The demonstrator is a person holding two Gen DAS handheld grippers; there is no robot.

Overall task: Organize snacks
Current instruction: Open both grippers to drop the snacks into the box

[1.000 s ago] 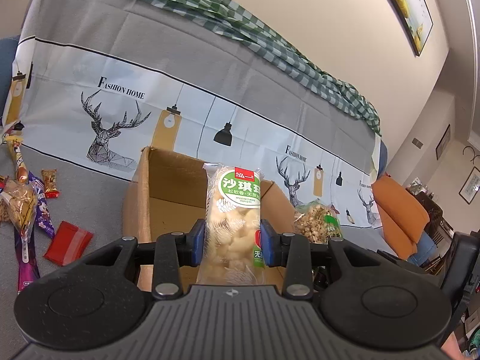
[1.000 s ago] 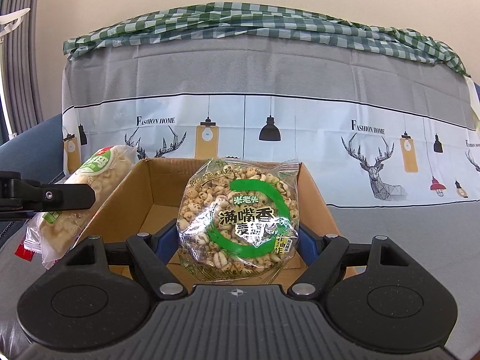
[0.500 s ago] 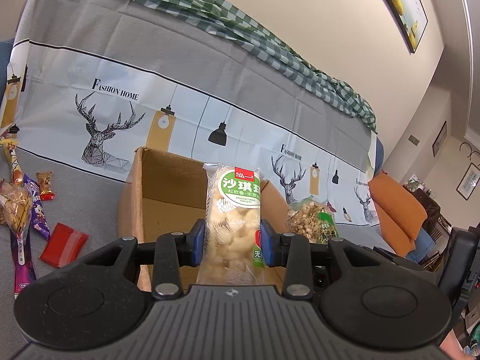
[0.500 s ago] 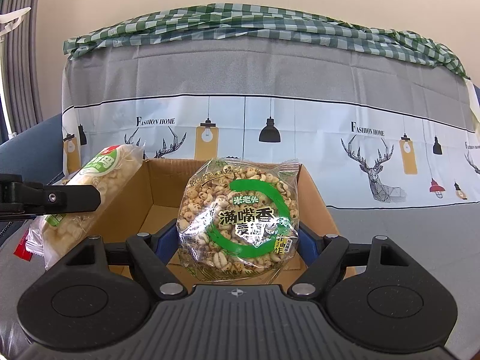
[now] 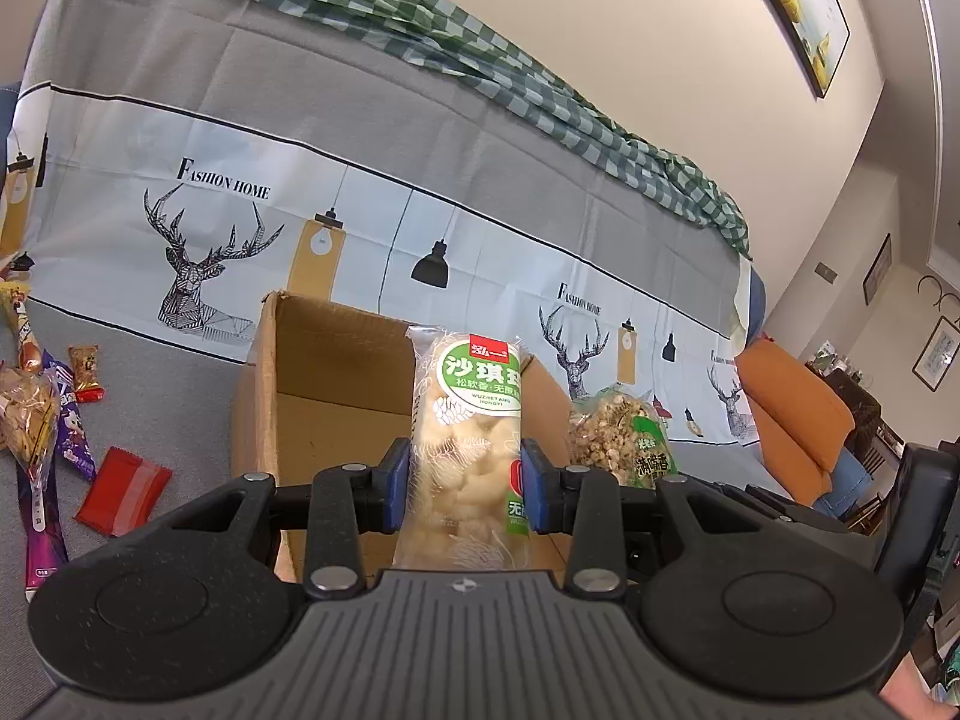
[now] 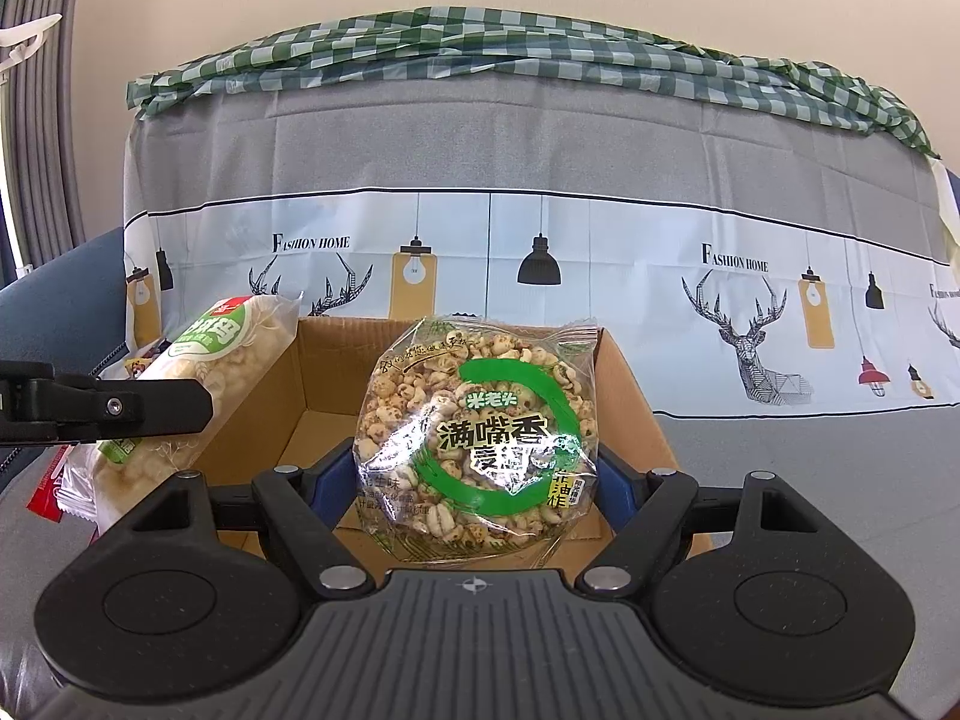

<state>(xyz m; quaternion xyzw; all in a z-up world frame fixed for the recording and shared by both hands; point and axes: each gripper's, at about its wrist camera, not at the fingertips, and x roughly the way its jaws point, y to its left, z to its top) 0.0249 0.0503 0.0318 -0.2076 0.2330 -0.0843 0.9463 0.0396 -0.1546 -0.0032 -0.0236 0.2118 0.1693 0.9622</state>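
Snacks clamped in both tongs. Left gripper (image 5: pixel 465 483) closed on a tall sachima pack (image 5: pixel 468 444), held upright between blue pads (image 5: pixel 397 483), lower end hidden behind the gripper body. Right gripper (image 6: pixel 474 480) closed on a round puffed-grain pack (image 6: pixel 477 438), flat face toward the camera, bottom edge cut off by the black housing, blue pads mostly hidden behind the wrapper. Both packs held over the near side of an open cardboard box (image 5: pixel 312 378), floor of it largely blocked from sight; whether anything lies inside, cannot tell. In the right wrist view, sachima pack (image 6: pixel 198 372) tilted at the box's (image 6: pixel 624 396) left edge, crossed by a black finger of the left gripper. In the left wrist view, puffed-grain pack (image 5: pixel 618 438) only partly seen past the box's right wall. Loose wrapped snacks (image 5: pixel 54 420) on the grey surface left of the box, some cut by the frame edge; a red packet (image 5: pixel 123 489) nearest. Behind, a deer-print cloth (image 6: pixel 540 264) topped with green check fabric (image 6: pixel 480 42).
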